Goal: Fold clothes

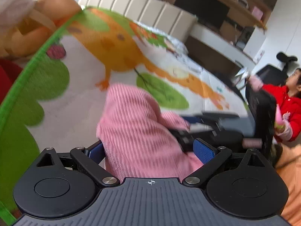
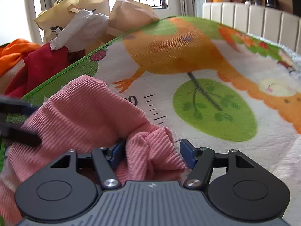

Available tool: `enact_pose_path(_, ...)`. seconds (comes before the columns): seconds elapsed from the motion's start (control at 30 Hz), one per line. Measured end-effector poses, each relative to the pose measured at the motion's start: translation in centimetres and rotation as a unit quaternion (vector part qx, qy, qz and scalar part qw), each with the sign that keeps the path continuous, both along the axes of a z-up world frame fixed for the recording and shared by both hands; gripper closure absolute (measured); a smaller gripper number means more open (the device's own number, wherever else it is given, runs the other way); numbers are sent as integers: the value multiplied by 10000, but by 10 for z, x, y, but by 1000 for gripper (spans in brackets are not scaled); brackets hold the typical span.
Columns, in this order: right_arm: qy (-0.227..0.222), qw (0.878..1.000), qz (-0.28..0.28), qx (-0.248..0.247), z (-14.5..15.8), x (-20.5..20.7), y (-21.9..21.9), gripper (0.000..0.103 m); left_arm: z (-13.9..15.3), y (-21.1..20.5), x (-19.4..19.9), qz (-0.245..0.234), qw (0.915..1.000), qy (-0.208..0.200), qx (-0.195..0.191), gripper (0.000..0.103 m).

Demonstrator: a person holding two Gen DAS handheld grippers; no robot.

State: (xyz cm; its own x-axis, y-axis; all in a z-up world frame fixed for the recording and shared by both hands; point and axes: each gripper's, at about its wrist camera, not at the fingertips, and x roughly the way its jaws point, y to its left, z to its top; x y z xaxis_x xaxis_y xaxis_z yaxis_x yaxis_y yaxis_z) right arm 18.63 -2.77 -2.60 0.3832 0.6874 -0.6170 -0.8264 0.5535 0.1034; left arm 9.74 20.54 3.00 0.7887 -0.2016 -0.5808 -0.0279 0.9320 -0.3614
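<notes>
A pink ribbed garment (image 1: 135,124) lies bunched on a bed cover printed with an orange bird and green leaves (image 1: 79,101). My left gripper (image 1: 149,150) is open, its blue pads wide apart with the pink fabric draped between them. My right gripper (image 2: 152,151) is also open, and a fold of the same pink garment (image 2: 90,113) sits between its blue pads. In the left wrist view the other gripper (image 1: 208,126) shows dark and blurred at the garment's right side. The right wrist view has a dark blurred gripper part (image 2: 18,131) at the garment's left.
Red and orange clothes (image 2: 35,66) and a white cloth (image 2: 82,30) are piled beside tan bags (image 2: 75,3) past the cover's green edge. A padded white headboard (image 2: 254,20) stands behind. A person in a red top (image 1: 287,101) is at the right, beside a dark chair (image 1: 261,113).
</notes>
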Motion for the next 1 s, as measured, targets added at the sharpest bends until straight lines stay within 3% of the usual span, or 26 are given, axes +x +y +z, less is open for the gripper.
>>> enact_pose_path(0.07, -275, 9996, 44, -3, 12, -16, -14, 35, 4, 5, 6, 128, 9998, -123, 40, 4)
enact_pose_path(0.2, -550, 9973, 480, 63, 33, -56, -31, 25, -4, 7, 38, 289, 9992, 18, 265, 5)
enact_pose_path(0.33, -686, 9925, 947, -348, 25, -84, -28, 24, -25, -3, 63, 305, 9974, 360, 536, 5)
enact_pose_path(0.47, -473, 9959, 641, -431, 15, -65, -28, 12, -23, -1, 55, 284, 9974, 368, 559, 4)
enact_pose_path(0.67, -332, 9993, 138, -33, 31, -47, -47, 12, -8, 7, 17, 291, 9980, 215, 528, 4)
enact_pose_path(0.87, -257, 9983, -360, 382, 48, -31, -66, 12, -18, -5, -17, 159, 9969, 318, 702, 4)
enact_pose_path(1.0, -348, 9975, -604, 122, 33, -18, -39, 12, -19, -15, -17, 197, 9963, 327, 774, 4)
